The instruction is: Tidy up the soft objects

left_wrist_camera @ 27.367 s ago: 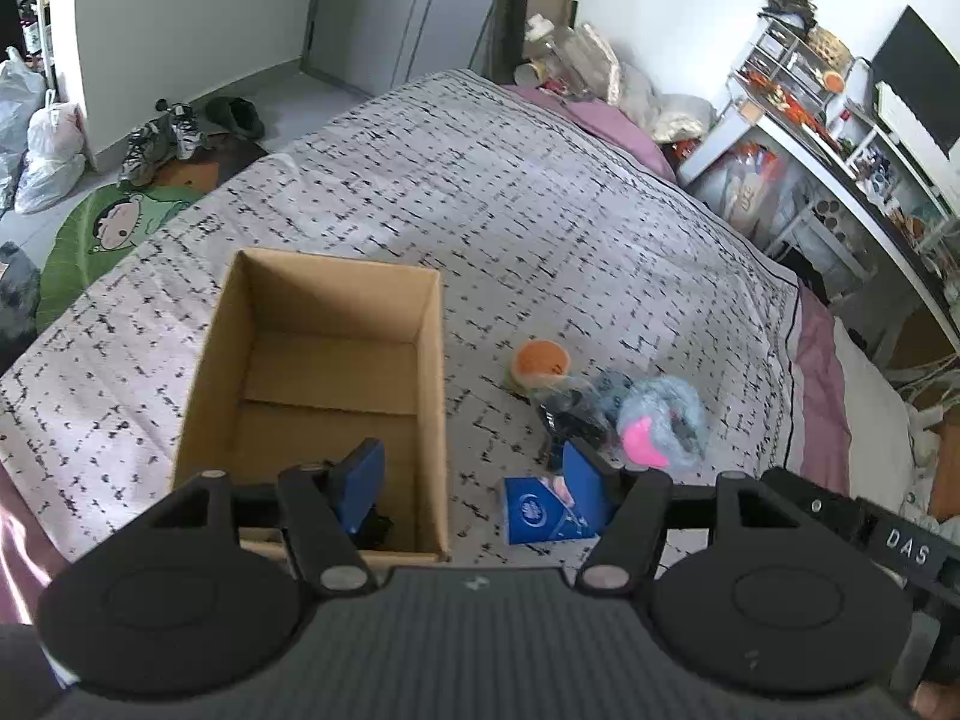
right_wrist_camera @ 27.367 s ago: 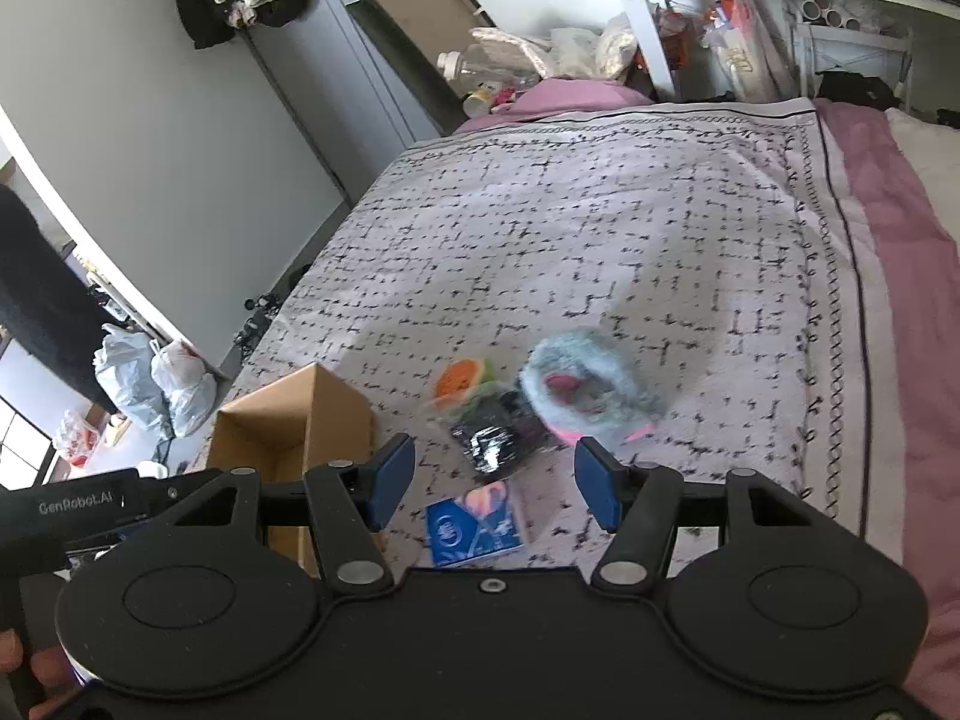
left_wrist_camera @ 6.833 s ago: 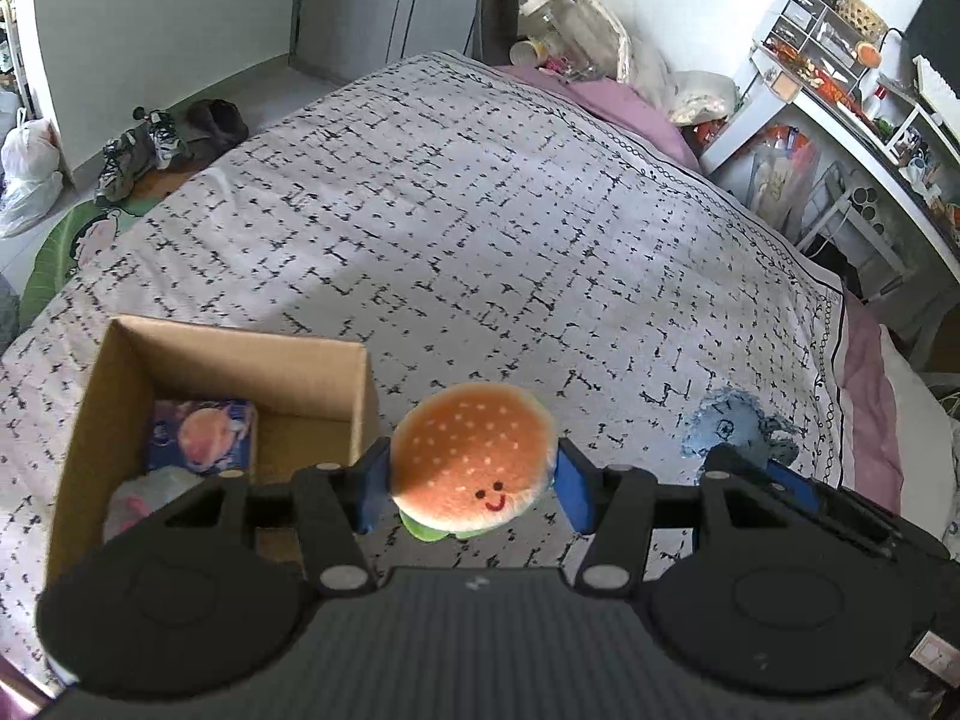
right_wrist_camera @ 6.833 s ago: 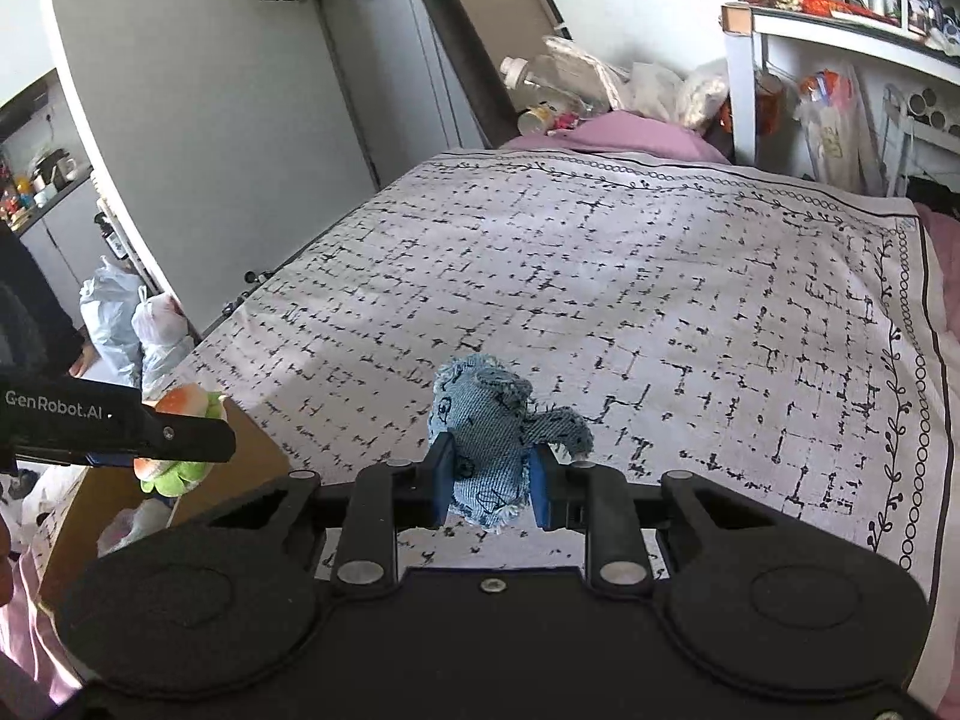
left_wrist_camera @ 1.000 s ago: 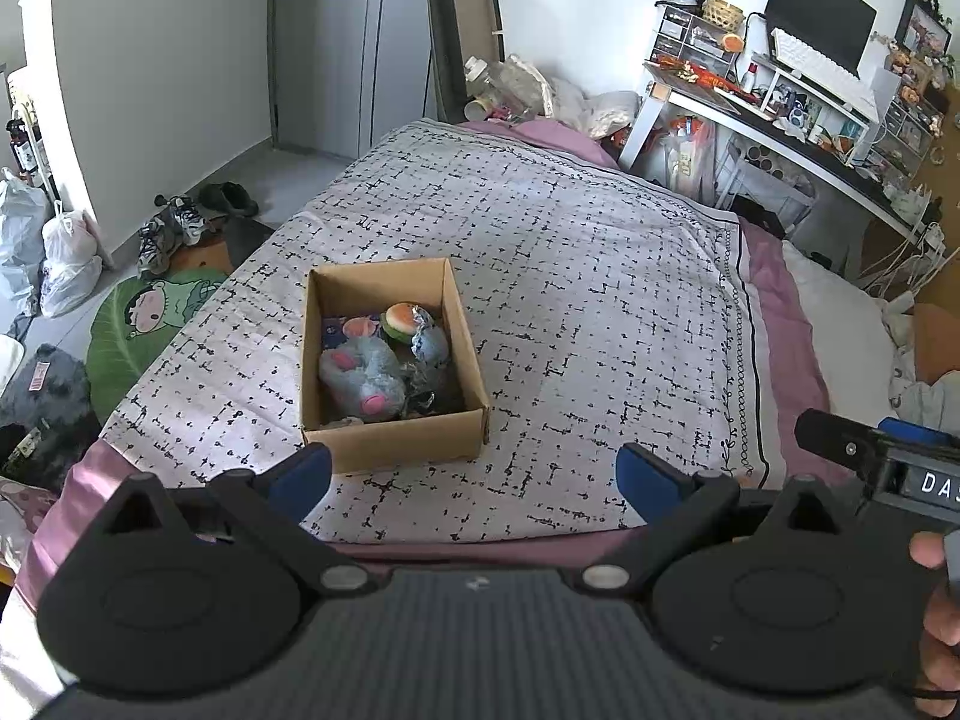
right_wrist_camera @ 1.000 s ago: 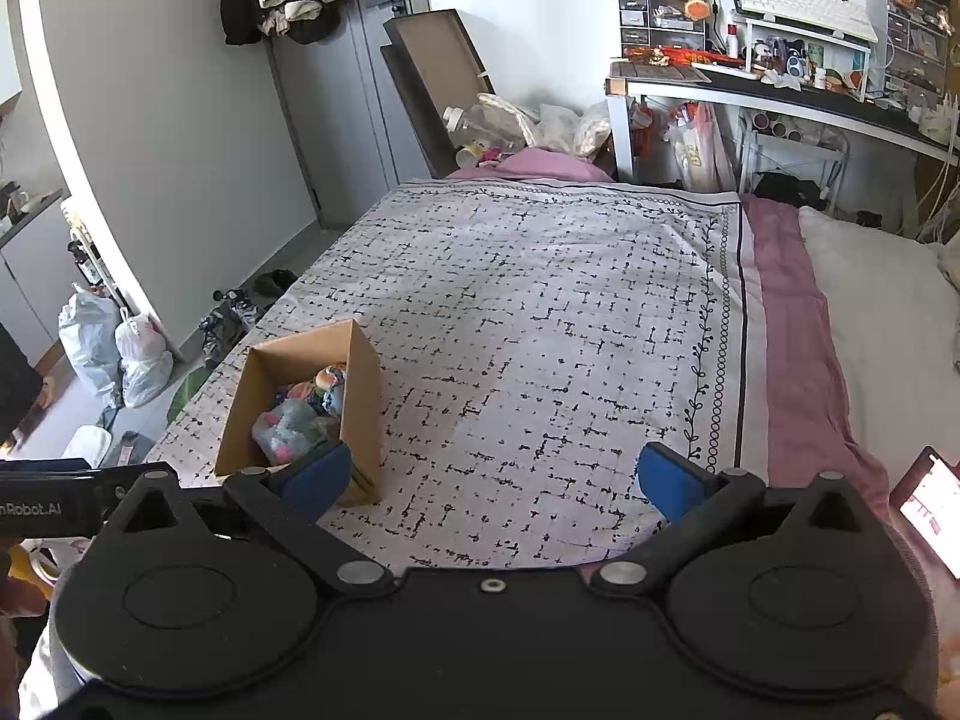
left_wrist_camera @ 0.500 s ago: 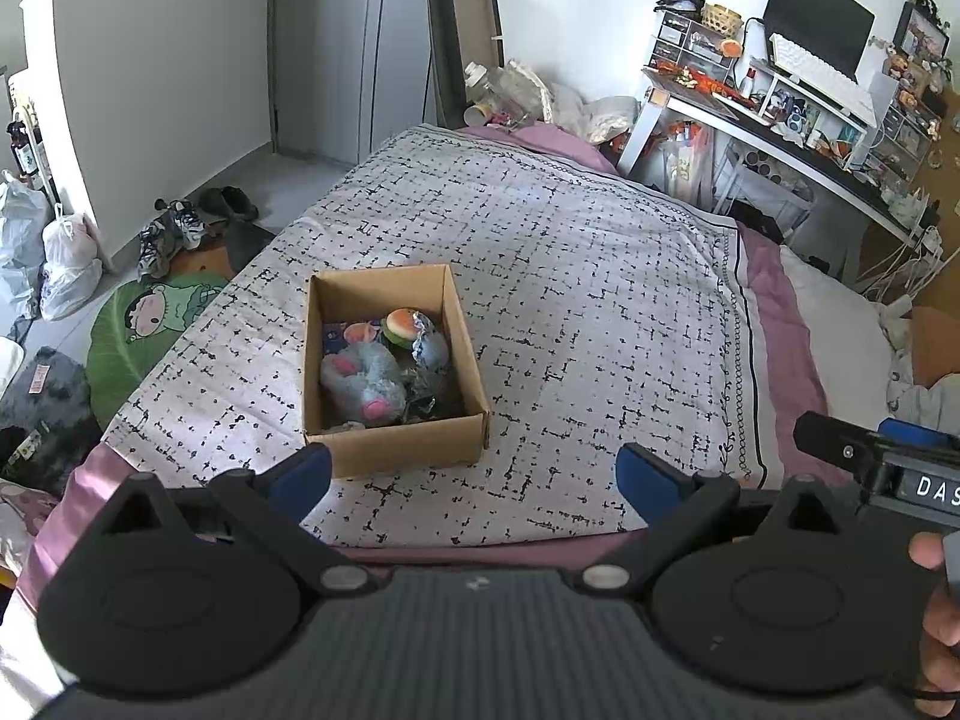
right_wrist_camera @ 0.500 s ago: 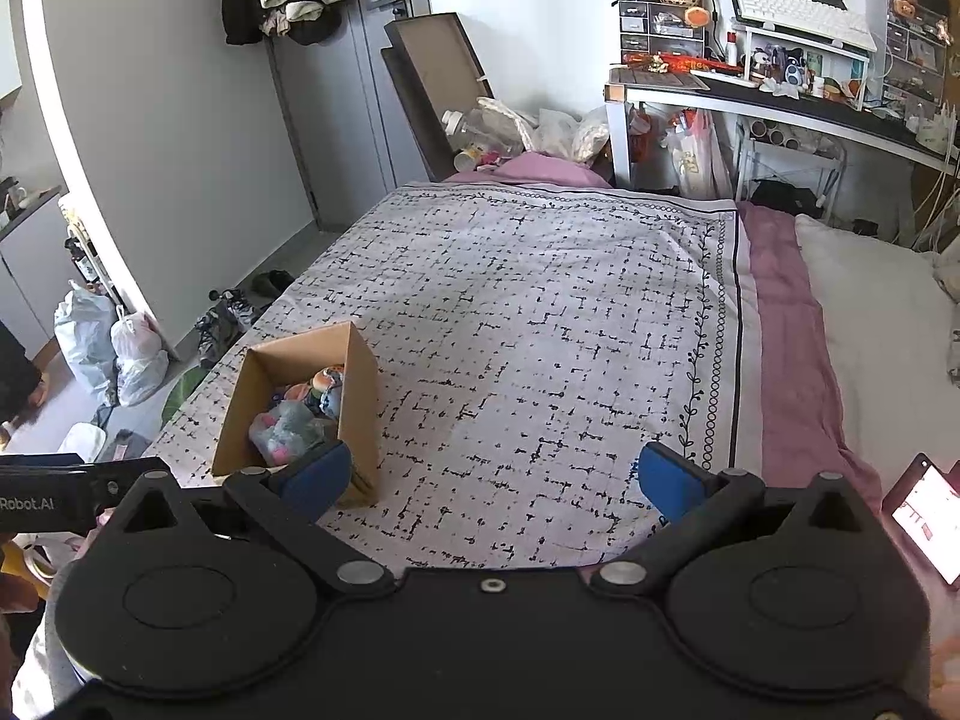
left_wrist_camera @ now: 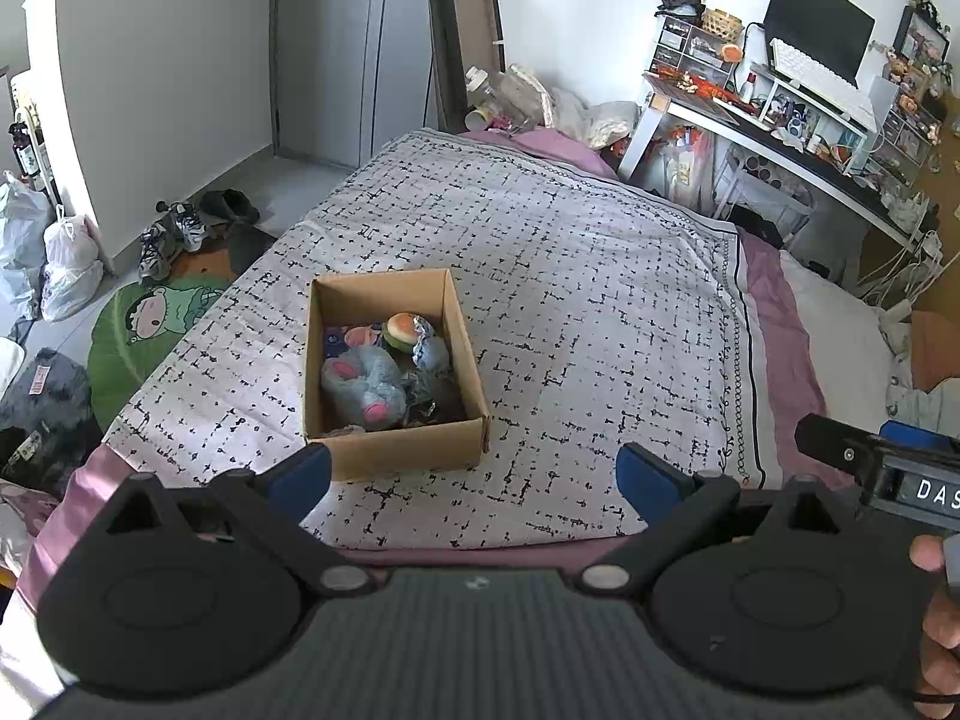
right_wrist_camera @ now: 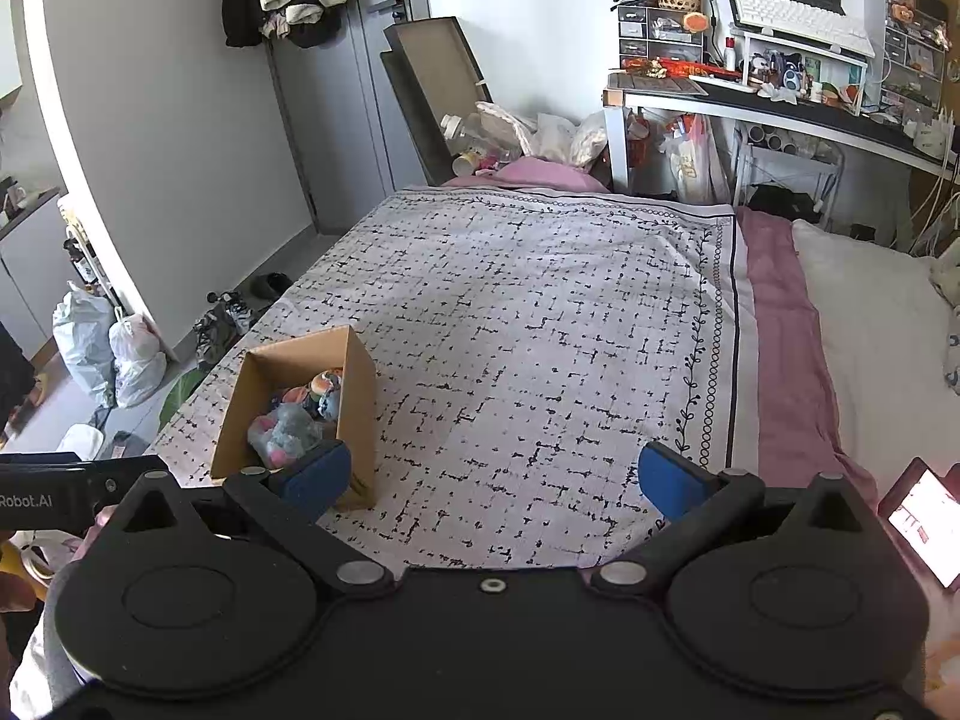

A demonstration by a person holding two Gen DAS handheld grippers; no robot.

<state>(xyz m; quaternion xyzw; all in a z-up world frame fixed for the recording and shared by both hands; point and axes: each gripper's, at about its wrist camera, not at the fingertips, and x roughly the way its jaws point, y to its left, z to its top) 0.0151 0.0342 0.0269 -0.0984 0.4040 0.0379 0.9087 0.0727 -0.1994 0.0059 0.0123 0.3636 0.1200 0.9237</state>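
Note:
A brown cardboard box [left_wrist_camera: 468, 360] stands on the patterned bedspread [left_wrist_camera: 576, 300] near the bed's left front. Inside lie a burger plush [left_wrist_camera: 403, 329], a grey-blue fluffy toy with pink patches [left_wrist_camera: 363, 384], a small denim toy [left_wrist_camera: 429, 351] and a blue packet [left_wrist_camera: 339, 337]. The box also shows in the right wrist view [right_wrist_camera: 357, 384], with the fluffy toy [right_wrist_camera: 282, 435]. My left gripper [left_wrist_camera: 474, 477] is open and empty, held high and back from the box. My right gripper [right_wrist_camera: 495, 477] is open and empty, to the right of the box.
Shoes [left_wrist_camera: 171, 237], white bags [left_wrist_camera: 66, 267] and a green cartoon mat [left_wrist_camera: 150, 324] lie on the floor at the left. A cluttered desk [right_wrist_camera: 780, 102] stands behind the bed. A white pillow [right_wrist_camera: 870, 324] lies at the right. A lit phone [right_wrist_camera: 927, 519] is at the right edge.
Over the last second both grippers have stayed open and empty, with only a slight camera shift. Earlier the burger plush and denim toy were held; now they lie in the box.

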